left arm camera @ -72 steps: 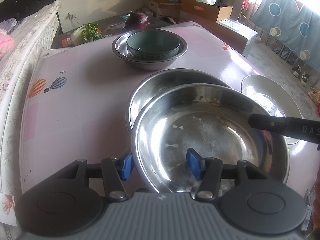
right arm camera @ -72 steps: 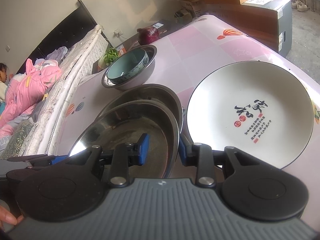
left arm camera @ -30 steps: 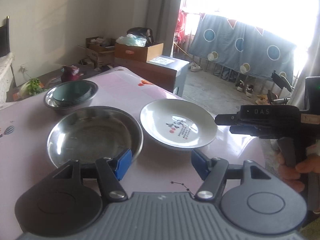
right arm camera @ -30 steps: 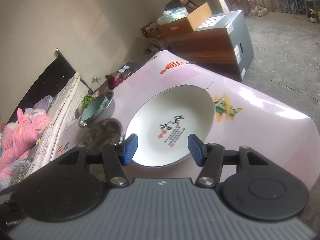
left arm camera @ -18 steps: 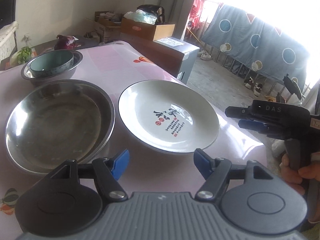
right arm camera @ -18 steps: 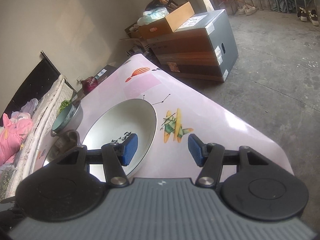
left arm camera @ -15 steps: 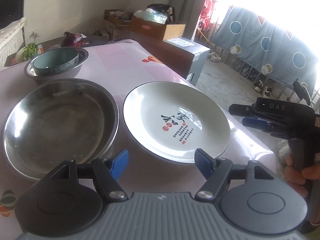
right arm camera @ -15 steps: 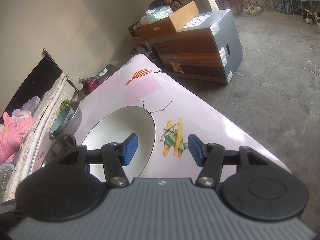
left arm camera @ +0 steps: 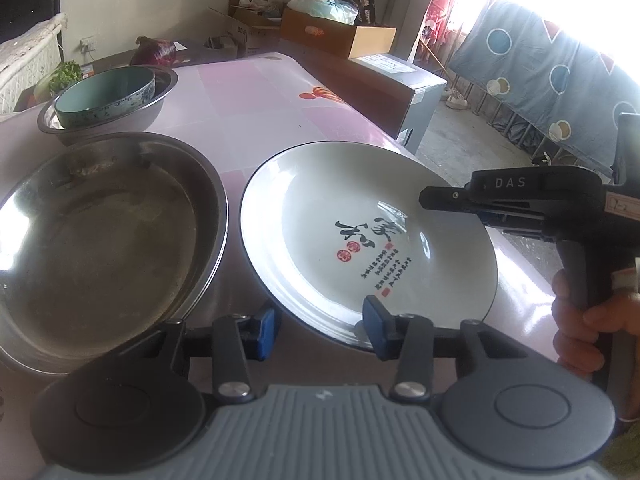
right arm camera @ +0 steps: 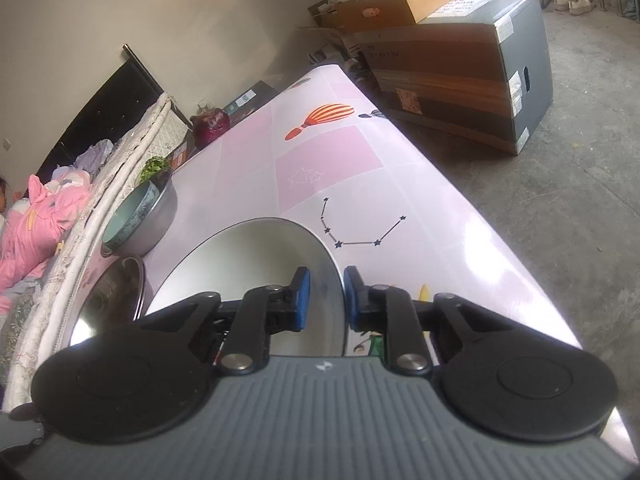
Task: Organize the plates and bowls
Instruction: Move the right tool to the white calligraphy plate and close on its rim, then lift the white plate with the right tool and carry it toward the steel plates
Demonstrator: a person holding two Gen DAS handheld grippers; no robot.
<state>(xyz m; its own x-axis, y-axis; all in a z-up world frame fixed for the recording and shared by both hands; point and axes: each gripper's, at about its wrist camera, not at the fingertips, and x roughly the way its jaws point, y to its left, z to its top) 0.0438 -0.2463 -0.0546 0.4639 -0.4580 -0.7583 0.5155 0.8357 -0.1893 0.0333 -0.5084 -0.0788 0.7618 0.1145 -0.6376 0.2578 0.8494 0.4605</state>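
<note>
A white plate (left arm camera: pixel 360 236) with black and red characters lies on the pink table (left arm camera: pixel 256 100); it also shows in the right wrist view (right arm camera: pixel 248 264). My right gripper (right arm camera: pixel 325 298) has its jaws closed on the plate's right rim; it also shows in the left wrist view (left arm camera: pixel 452 200). My left gripper (left arm camera: pixel 318 330) straddles the plate's near rim, jaws apart by about the width of a hand. Stacked steel plates (left arm camera: pixel 100 232) lie left of the white plate. A teal bowl (left arm camera: pixel 106 96) sits inside a steel bowl (left arm camera: pixel 160 100) farther back.
A bed (right arm camera: pixel 48 216) runs along the table's left side. Cardboard boxes (right arm camera: pixel 460 64) stand on the floor past the far right corner. A red onion (left arm camera: pixel 154 51) and greens (left arm camera: pixel 64 74) lie behind the bowls. The table's right edge (right arm camera: pixel 480 240) drops to concrete floor.
My right gripper has closed its jaws onto the white plate's right rim. My left gripper has moved in closer, its jaws now around the plate's near rim.
</note>
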